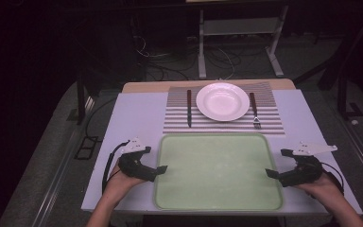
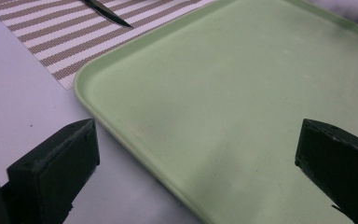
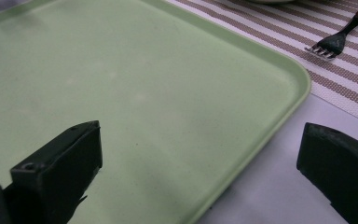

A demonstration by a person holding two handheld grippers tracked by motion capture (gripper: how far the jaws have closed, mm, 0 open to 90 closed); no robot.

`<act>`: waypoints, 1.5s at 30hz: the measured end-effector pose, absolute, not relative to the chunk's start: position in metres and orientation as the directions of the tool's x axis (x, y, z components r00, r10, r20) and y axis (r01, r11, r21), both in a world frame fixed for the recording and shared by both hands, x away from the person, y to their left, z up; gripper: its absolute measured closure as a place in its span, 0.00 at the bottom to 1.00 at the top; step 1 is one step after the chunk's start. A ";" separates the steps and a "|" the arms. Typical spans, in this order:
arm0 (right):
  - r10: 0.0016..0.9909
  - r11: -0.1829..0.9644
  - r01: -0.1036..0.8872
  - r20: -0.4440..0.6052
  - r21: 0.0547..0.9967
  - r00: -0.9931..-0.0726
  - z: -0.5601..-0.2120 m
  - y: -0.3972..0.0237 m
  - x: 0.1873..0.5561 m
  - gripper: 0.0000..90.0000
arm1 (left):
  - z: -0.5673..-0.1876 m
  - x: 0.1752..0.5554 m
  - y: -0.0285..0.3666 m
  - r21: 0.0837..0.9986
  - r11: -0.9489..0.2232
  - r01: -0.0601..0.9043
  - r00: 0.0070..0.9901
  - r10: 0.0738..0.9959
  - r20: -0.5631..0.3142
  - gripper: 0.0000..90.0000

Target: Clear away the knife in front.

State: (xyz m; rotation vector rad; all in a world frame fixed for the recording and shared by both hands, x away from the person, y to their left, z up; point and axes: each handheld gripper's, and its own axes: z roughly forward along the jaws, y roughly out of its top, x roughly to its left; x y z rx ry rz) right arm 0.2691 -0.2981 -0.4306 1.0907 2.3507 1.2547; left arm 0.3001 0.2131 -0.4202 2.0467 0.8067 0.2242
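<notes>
The empty green tray [image 1: 217, 171] lies flat on the tabletop [image 1: 137, 116]. Left claw [image 1: 160, 169] and right claw [image 1: 268, 173] stand wide, each straddling a side rim; both should probably close level and together.

Your forearms are bare, no sleeves. Each hand grips a black tool: left gripper [image 1: 157, 171] and right gripper [image 1: 275, 174] have blocky black jaws, a pale three-cornered top plate, and a trailing black cable.
</notes>
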 end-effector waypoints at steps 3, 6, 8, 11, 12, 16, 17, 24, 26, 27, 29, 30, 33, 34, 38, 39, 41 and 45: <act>0.720 0.342 0.497 0.118 0.797 -0.684 -0.431 -0.298 0.270 0.00 | -0.420 0.301 0.213 0.805 -0.375 0.461 0.767 0.625 -0.148 0.00; 0.719 0.342 0.497 0.119 0.798 -0.685 -0.431 -0.298 0.270 0.00 | -0.421 0.302 0.212 0.802 -0.378 0.462 0.767 0.624 -0.147 0.00; 0.717 0.336 0.495 0.124 0.801 -0.686 -0.432 -0.299 0.270 0.00 | -0.420 0.304 0.212 0.804 -0.368 0.468 0.763 0.628 -0.156 0.00; 0.714 0.333 0.497 0.129 0.801 -0.688 -0.433 -0.300 0.269 0.00 | -0.421 0.307 0.212 0.806 -0.365 0.465 0.759 0.633 -0.152 0.00; 0.715 0.327 0.495 0.132 0.805 -0.687 -0.433 -0.300 0.269 0.00 | -0.421 0.308 0.212 0.806 -0.364 0.467 0.759 0.633 -0.153 0.00; 0.718 0.323 0.496 0.133 0.806 -0.684 -0.433 -0.301 0.269 0.00 | -0.422 0.310 0.213 0.809 -0.355 0.469 0.757 0.634 -0.161 0.00; 0.718 0.323 0.496 0.133 0.806 -0.684 -0.433 -0.301 0.269 0.00 | -0.422 0.311 0.213 0.809 -0.355 0.469 0.756 0.634 -0.160 0.00; 0.717 0.311 0.498 0.143 0.810 -0.682 -0.434 -0.302 0.271 0.00 | -0.422 0.316 0.213 0.815 -0.336 0.473 0.750 0.639 -0.172 0.00; 0.718 0.313 0.496 0.141 0.810 -0.682 -0.434 -0.302 0.271 0.00 | -0.422 0.316 0.212 0.817 -0.329 0.474 0.748 0.639 -0.176 0.00; 0.718 0.313 0.496 0.141 0.810 -0.682 -0.434 -0.302 0.270 0.00 | -0.422 0.317 0.212 0.817 -0.329 0.474 0.750 0.637 -0.178 0.00; 0.719 0.313 0.497 0.140 0.809 -0.681 -0.434 -0.302 0.270 0.00 | -0.422 0.319 0.211 0.818 -0.324 0.475 0.749 0.637 -0.183 0.00; 0.719 0.311 0.500 0.144 0.808 -0.680 -0.434 -0.302 0.270 0.00 | -0.422 0.320 0.210 0.818 -0.321 0.477 0.747 0.638 -0.186 0.00; 0.717 0.312 0.500 0.146 0.808 -0.682 -0.434 -0.301 0.270 0.00 | -0.421 0.325 0.207 0.823 -0.311 0.475 0.746 0.639 -0.189 0.00; 0.717 0.312 0.500 0.146 0.808 -0.682 -0.434 -0.301 0.270 0.00 | -0.421 0.325 0.207 0.823 -0.311 0.475 0.746 0.639 -0.189 0.00; 0.716 0.310 0.501 0.148 0.808 -0.682 -0.434 -0.302 0.270 0.00 | -0.421 0.329 0.203 0.823 -0.314 0.474 0.750 0.634 -0.190 0.00; 0.715 0.306 0.499 0.150 0.811 -0.683 -0.434 -0.302 0.271 0.00 | -0.422 0.330 0.202 0.821 -0.319 0.474 0.752 0.632 -0.188 0.00; 0.715 0.304 0.498 0.151 0.812 -0.683 -0.434 -0.302 0.271 0.00 | -0.422 0.332 0.199 0.822 -0.318 0.473 0.753 0.631 -0.188 0.00; 0.714 0.302 0.498 0.153 0.813 -0.684 -0.433 -0.302 0.270 0.00 | -0.421 0.334 0.196 0.823 -0.320 0.470 0.755 0.628 -0.187 0.00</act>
